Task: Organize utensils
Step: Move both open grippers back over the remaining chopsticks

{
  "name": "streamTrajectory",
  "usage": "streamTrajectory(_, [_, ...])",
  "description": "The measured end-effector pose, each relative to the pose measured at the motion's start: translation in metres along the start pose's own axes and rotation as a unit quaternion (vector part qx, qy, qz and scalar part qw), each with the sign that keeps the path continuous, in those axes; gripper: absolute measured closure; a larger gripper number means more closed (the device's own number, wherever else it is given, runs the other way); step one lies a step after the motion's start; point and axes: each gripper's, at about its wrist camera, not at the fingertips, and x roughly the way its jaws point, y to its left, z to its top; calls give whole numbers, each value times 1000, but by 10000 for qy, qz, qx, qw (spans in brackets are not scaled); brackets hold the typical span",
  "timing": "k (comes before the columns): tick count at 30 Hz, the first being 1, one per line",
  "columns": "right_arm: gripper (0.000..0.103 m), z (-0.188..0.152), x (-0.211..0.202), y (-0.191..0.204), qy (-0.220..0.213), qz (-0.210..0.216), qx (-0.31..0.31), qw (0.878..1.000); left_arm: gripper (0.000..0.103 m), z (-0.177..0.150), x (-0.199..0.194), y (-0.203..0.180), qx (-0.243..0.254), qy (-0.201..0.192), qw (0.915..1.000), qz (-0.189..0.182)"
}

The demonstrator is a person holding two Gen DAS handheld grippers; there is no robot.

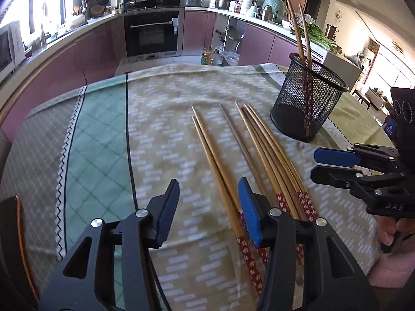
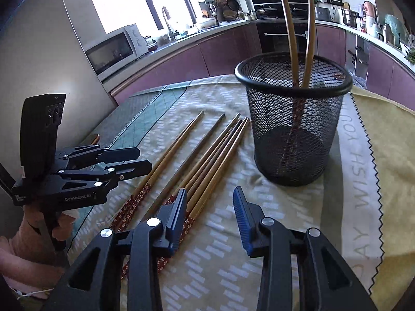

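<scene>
Left wrist view: the left gripper [image 1: 208,211] hangs open and empty over the loose chopsticks [image 1: 249,155] in the middle of the table [image 1: 103,134]; I think picking one up is next.

Right wrist view: the right gripper [image 2: 210,223] is open too, with nothing in it; the mesh cup [image 2: 293,119], near the far right edge, already holds two, so the next move needs the jaws lowered around one stick.

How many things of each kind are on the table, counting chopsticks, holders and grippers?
Chopsticks lying on the cloth: 7 (the right-hand bundle overlaps, so roughly)
Chopsticks standing in the holder: 2
Black mesh holder: 1
Grippers, the left gripper and the right gripper: 2
Total: 12
</scene>
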Motion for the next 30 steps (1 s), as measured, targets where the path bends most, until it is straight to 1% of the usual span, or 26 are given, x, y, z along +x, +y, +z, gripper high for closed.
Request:
streamTrajectory(6, [68,2,9,8,140,-137,-56,9998,62,-3,1,-7,38,99,9999,-52])
streamTrajectory(13, [70,-2,13,5,218,-256,-44,9994,64,-2,0,-7,60,145,9999,-54])
streamTrajectory(15, [71,-3,13,5,226,-304,-77,9993,66,-2,0,-6,50,151,9999,-55])
streamTrajectory(19, [72,-2,14,6,251,-413,-106,9988,66,-3,0,-4,40,166,9998,-96])
streamTrajectory(20, [74,-2,14,6,268,-458,-121,9985,66,-3,0,-4,51,168,9998,-91])
streamTrajectory(25, [74,-3,11,6,317,-584,-185,9976,67,-2,-1,-7,144,187,9997,-57])
streamTrajectory(30, [74,0,18,8,336,-662,-203,9970,67,3,5,-10,232,273,9994,28])
